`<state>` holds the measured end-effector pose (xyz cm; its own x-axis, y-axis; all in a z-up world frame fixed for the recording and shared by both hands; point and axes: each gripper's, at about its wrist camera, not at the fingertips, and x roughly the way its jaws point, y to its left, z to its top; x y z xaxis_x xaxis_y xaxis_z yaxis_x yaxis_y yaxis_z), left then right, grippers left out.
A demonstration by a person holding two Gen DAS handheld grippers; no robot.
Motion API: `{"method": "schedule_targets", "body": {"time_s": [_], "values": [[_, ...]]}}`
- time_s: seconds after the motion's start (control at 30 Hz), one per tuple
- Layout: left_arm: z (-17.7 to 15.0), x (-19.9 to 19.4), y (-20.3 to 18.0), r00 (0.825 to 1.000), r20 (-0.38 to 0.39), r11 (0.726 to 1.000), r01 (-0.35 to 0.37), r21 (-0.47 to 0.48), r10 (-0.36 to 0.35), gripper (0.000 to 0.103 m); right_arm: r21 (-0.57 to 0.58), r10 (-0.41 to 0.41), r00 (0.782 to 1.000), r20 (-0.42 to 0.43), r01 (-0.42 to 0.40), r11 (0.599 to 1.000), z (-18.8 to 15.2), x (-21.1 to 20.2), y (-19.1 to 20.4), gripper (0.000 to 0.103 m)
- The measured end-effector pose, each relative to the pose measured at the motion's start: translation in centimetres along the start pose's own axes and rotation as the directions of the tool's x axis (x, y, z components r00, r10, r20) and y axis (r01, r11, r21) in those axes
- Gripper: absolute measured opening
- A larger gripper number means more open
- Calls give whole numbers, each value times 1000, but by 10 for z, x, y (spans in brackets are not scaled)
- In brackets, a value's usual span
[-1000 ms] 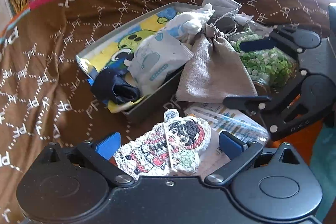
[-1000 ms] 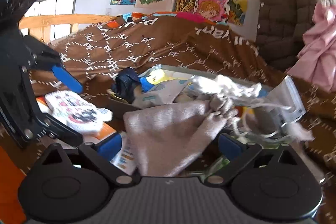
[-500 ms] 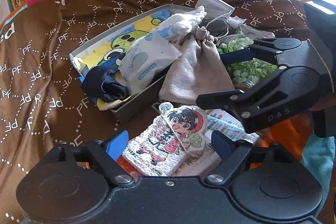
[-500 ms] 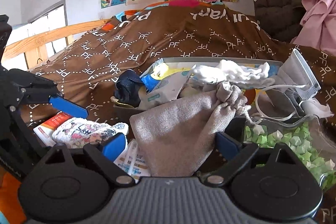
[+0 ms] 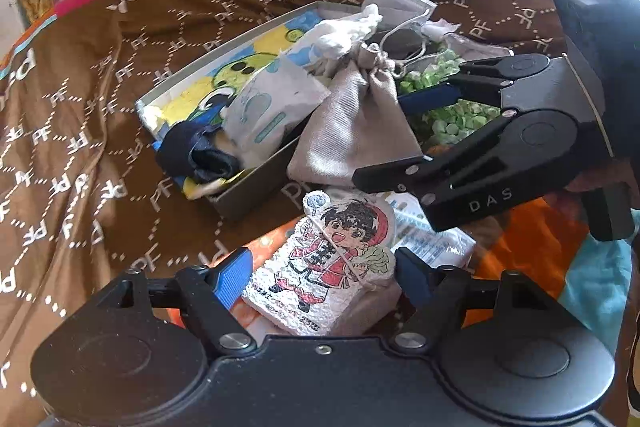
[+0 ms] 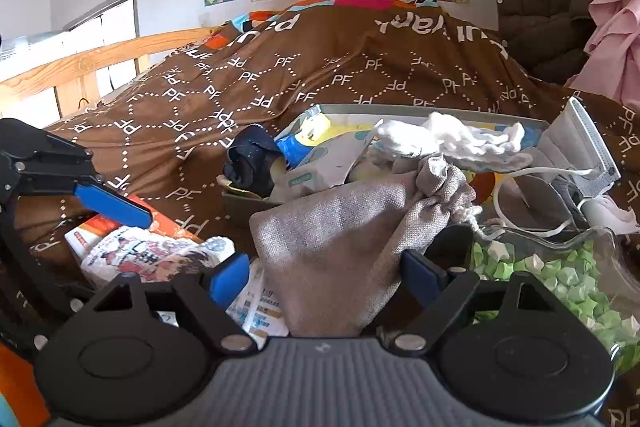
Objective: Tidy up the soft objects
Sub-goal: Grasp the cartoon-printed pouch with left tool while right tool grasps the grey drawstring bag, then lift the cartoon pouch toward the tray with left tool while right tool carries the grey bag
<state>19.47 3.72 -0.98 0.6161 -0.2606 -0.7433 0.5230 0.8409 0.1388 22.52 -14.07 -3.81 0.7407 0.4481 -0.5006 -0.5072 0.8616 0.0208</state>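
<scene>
Both tools are seen spread wide over a bed covered by a brown blanket point(image 5: 80, 131) printed with "PF". Between the blue pads of the left tool point(image 5: 320, 277) a white cartoon-printed cloth point(image 5: 324, 267) is framed, lying on an orange box point(image 6: 120, 223) and printed packets; neither pad is seen to touch it, so nothing is gripped. In the right wrist view the same cloth point(image 6: 156, 255) is found at the lower left, under one blue finger of the left tool.

Further back, a shallow tin tray point(image 5: 248, 195) with a cartoon lining is set on the blanket. Inside it, from left to right, a dark navy sock point(image 5: 196, 155), a pale tissue pack point(image 5: 272, 107) and a crumpled white cloth point(image 5: 340, 31) are piled.

To the right of the tray, a grey drawstring pouch point(image 5: 356, 131) is leaned against the tray's edge. The right tool point(image 6: 326, 277) is held open around the pouch point(image 6: 340, 247), with its base lying between the fingers; whether the right-hand pad touches the fabric cannot be told, and no grip is closed on it.

Right of the pouch, a clear jar of green paper stars point(image 6: 560, 275) is lying, and a grey face mask point(image 6: 580, 151) is draped behind it.
</scene>
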Motion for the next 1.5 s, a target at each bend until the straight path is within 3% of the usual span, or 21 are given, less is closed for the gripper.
{"method": "schedule_targets", "body": {"time_s": [0.13,0.3,0.47,0.7,0.83,1.2,1.23,1.3,1.5], "values": [[-3,-5,-1,998,-7,995,-68,-79,68,78,-10,32,999,-17,-32,999,1,0,3,86],[-7,-11,-5,987,-13,969,-161,-188,161,78,-58,38,998,-40,-40,998,-2,0,11,79],[-12,-16,-11,976,-1,940,-212,-269,220,78,-115,30,998,-54,-36,993,-8,1,21,65],[-17,-21,-14,972,29,914,-208,-349,233,78,-40,90,995,-49,-92,995,-13,1,14,50],[-18,-21,-14,971,42,912,-204,-355,234,78,7,99,995,-19,-99,995,-15,-1,7,40],[-20,-20,-12,969,74,902,-188,-388,235,78,52,122,992,-24,-121,991,-13,-2,2,35],[-20,-20,-12,969,78,900,-186,-394,235,78,65,117,993,-28,-115,991,-13,-2,0,26],[-20,-20,-12,968,83,897,-184,-402,236,78,78,122,992,-34,-119,990,-12,-3,-4,23],[-20,-19,-12,967,93,895,-181,-408,239,78,7,81,996,-46,-80,997,-12,-3,6,22]]}}
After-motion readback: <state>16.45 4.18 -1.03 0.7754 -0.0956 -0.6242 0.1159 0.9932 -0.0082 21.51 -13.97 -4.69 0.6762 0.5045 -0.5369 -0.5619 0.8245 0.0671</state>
